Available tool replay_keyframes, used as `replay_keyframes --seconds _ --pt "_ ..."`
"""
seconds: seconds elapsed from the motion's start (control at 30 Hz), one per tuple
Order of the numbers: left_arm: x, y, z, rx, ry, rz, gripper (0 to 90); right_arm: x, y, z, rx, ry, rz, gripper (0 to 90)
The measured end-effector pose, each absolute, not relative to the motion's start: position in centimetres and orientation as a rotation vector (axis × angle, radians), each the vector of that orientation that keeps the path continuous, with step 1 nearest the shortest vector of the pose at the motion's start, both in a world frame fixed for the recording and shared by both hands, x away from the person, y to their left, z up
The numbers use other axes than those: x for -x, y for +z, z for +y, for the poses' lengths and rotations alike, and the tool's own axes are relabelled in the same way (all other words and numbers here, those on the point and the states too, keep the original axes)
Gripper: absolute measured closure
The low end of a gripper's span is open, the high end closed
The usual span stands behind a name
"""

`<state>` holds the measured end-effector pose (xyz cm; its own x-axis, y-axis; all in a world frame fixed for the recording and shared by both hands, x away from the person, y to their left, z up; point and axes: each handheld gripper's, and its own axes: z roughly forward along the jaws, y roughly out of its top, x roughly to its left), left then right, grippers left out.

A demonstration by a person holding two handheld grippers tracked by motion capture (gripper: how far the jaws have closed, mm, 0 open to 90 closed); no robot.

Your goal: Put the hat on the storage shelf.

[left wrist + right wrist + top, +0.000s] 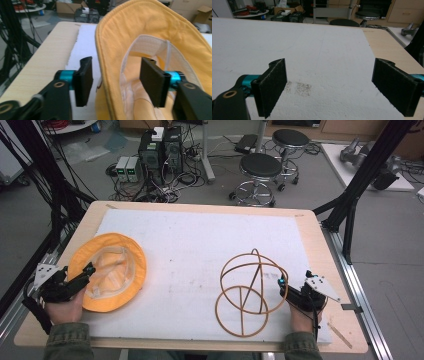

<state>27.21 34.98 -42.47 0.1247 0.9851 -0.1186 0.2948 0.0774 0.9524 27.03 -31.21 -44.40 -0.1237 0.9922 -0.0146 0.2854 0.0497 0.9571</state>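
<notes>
Hat: yellow hat [155, 27] is sitting with its brim's edge passing between my jaws, not yet pinched
Left claw: my left claw [116, 80] is standing apart

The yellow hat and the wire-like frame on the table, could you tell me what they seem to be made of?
Yellow hat: soft matte cloth, likely cotton, with stitched brim and pale lining. Frame: thin tan hoops, probably rattan or bamboo, possibly coated wire.

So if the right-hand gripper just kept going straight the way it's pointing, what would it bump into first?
Probably nothing soon: ahead of the right gripper lies bare white mat, and its open jaws hold nothing.
</notes>
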Motion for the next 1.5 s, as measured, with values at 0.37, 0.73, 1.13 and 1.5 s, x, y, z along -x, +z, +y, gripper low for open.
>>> replay_keyframes --seconds 0.37,0.73,1.13,1.5 --pt "-26.5 -42.1 34.9 -1.398 0.865 1.246 86.1 -27.1 -44.5 -31.2 -1.346 1.115 1.535 11.5" --pt "-26.3 -42.1 34.7 -1.399 0.887 1.212 86.3 -27.2 -44.5 -31.2 -1.367 1.112 1.536 11.5" --pt "-25.5 -41.1 34.0 -1.355 0.956 1.142 86.7 -27.2 -44.5 -31.3 -1.363 1.112 1.536 11.5" --pt "-24.6 -39.4 32.2 -1.314 1.069 1.037 87.2 -27.2 -44.5 -31.5 -1.371 1.121 1.53 11.5"
